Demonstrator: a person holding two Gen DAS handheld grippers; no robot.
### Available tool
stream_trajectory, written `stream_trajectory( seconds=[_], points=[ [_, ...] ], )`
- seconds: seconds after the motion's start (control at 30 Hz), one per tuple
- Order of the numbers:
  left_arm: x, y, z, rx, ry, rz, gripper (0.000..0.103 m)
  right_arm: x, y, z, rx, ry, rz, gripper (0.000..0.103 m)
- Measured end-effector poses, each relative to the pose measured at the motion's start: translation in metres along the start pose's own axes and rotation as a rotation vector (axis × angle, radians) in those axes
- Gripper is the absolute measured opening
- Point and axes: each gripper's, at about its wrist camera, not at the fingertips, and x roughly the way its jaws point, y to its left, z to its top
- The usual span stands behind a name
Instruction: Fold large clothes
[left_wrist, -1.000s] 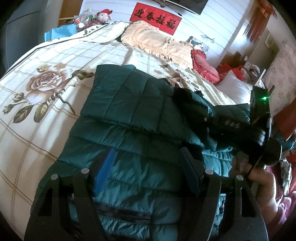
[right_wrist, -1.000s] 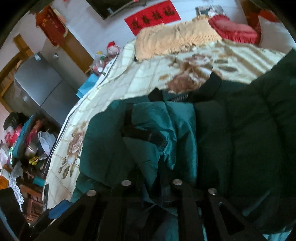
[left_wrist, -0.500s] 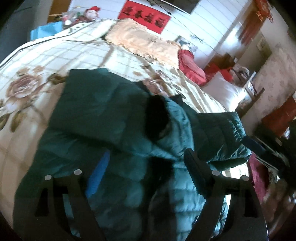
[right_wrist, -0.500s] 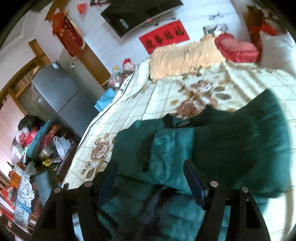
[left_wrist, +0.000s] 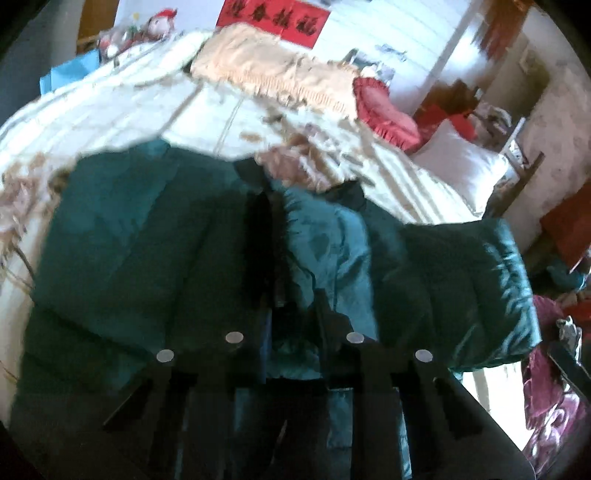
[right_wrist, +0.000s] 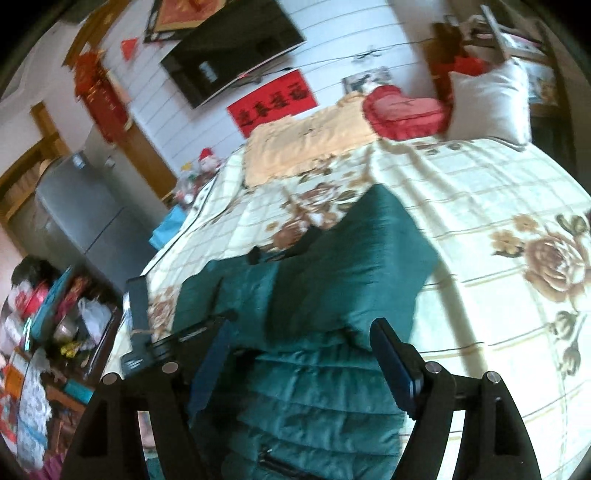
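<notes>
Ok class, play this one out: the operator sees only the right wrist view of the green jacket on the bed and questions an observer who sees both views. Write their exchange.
Operator: What is the left gripper doing?
Observer: The left gripper has its jaws closing, with fabric of the jacket between them.
Operator: What lies just ahead of it?
Observer: A dark strip that looks furry runs down the jacket's middle, straight ahead of that gripper.

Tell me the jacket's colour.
Dark teal green, quilted jacket; clearest in the right wrist view.
</notes>
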Motion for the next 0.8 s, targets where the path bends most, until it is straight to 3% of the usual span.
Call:
stream_trajectory(
  seconds=[0.13, 0.3, 0.5, 0.67, 0.77, 0.8],
  points=[
    [-0.038, 0.01, 0.015, 0.045, -0.115, 0.029, 0.016, 0.01, -0.01, 0.005, 0.022, -0.012, -0.024, 0.075],
    [-0.06, 0.051, 0.028, 0.026, -0.172, 0.109, 0.016, 0.042, -0.001, 0.008, -0.004, 0.002, -0.026, 0.075],
    [-0.033, 0.102, 0.018, -0.058, -0.109, 0.184, 0.015, 0.11, 0.024, 0.002, -0.065, 0.087, -0.038, 0.061],
    [-0.014, 0.118, 0.008, -0.081, -0.055, 0.182, 0.016, 0.17, 0.03, -0.026, -0.101, 0.184, -0.107, 0.062],
    [-0.025, 0.123, 0.01, -0.09, -0.044, 0.164, 0.026, 0.165, 0.035, -0.026, -0.139, 0.184, -0.115, 0.062],
    [-0.03, 0.124, 0.011, -0.098, -0.047, 0.155, 0.037, 0.158, 0.033, -0.022, -0.126, 0.183, -0.099, 0.061]
  ],
)
